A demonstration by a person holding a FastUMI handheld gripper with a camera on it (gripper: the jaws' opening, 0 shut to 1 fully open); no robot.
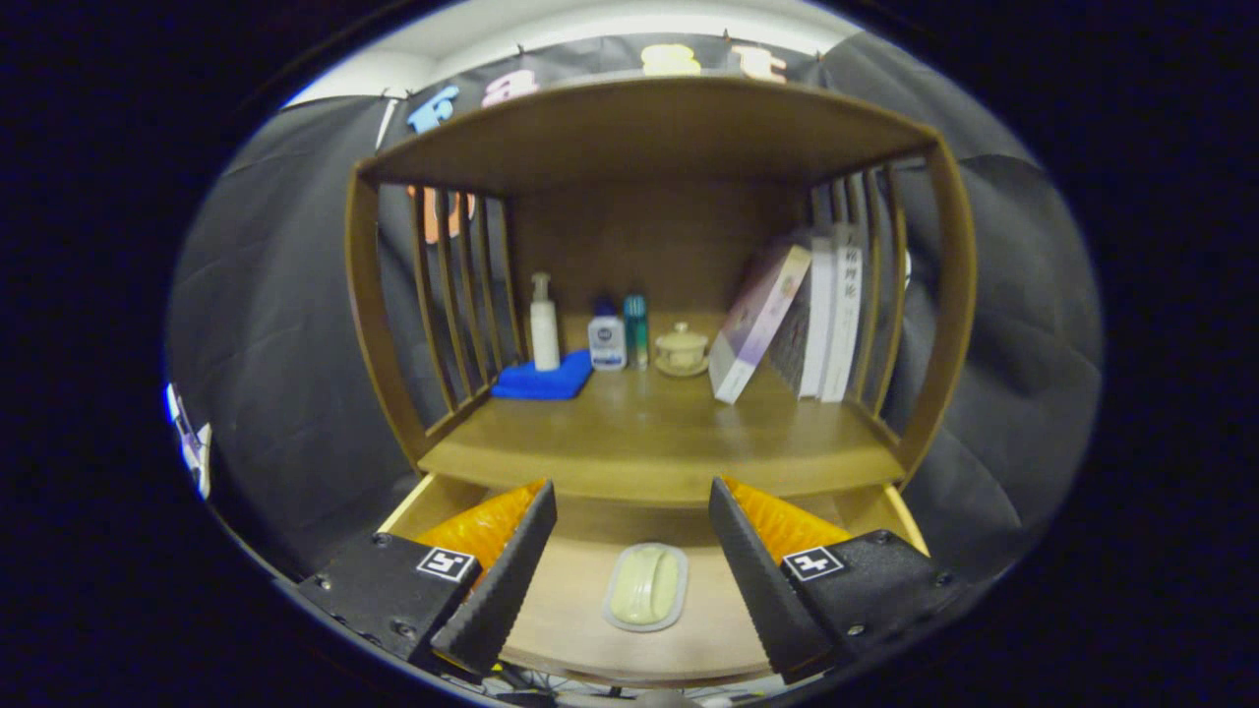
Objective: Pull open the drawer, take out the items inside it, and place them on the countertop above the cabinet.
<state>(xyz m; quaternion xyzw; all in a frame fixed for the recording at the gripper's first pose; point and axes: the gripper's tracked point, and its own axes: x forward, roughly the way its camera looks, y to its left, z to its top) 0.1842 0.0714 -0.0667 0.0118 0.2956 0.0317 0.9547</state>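
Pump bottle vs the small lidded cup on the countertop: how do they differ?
The pump bottle is tall, slim and white; the lidded cup is squat and cream. The bottle stands by the blue cloth, the cup on a saucer nearer the books. Both stand upright at the back, well beyond the open gripper, which hangs over the drawer's soap dish.

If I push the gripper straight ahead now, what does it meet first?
Probably the pale oval soap dish on the floor of the open wooden drawer. It lies between the open gripper fingers, untouched. Depth is unclear; a flatter line could reach the countertop edge.
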